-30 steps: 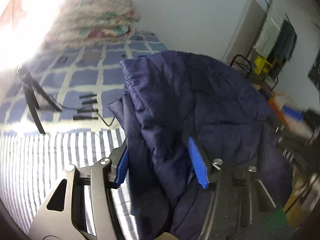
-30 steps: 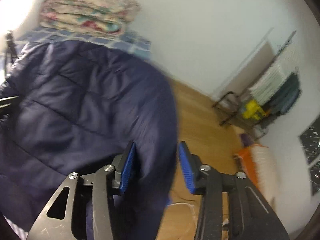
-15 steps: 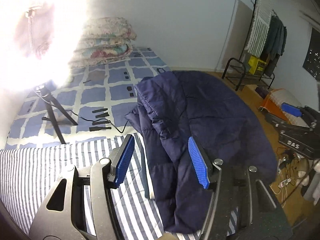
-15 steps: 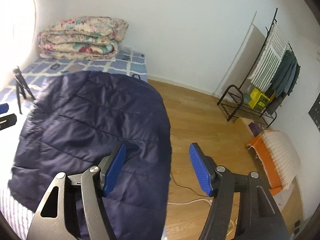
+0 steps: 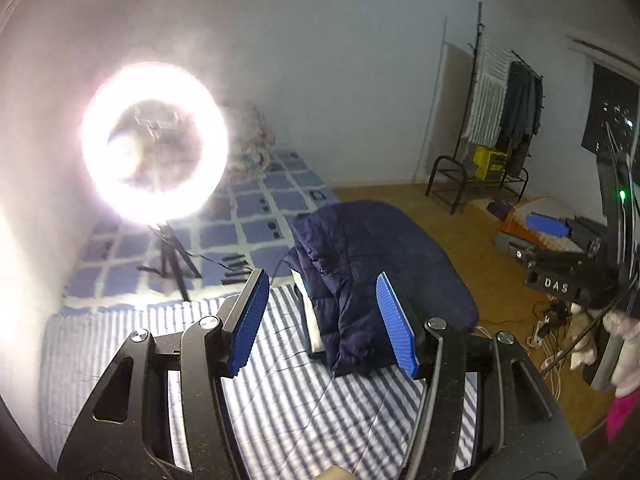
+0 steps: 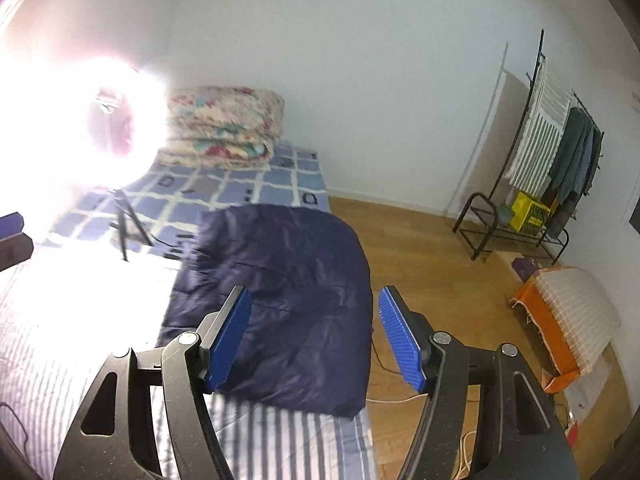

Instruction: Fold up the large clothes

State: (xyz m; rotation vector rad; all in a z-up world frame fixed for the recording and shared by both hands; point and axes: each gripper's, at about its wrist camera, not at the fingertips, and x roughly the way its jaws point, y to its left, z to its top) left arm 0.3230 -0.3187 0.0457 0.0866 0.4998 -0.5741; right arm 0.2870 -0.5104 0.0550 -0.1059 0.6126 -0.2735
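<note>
Navy quilted jacket (image 6: 288, 300) folded on striped bed (image 5: 280, 392), ring light (image 5: 154, 142) nearby; both grippers' fingers spread, empty.

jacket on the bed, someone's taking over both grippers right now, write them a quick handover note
Left gripper: open, empty, held above the bed.
Right gripper: open, empty, also clear of the cloth.
Navy jacket: lies folded over on the striped sheet at the bed's floor-side edge, one side hanging slightly over it.
Done: at least one fold; neither gripper holds it.
Left: judge whether the bundle is compact enough; it probably needs another fold and a nudge away from the edge.
</note>
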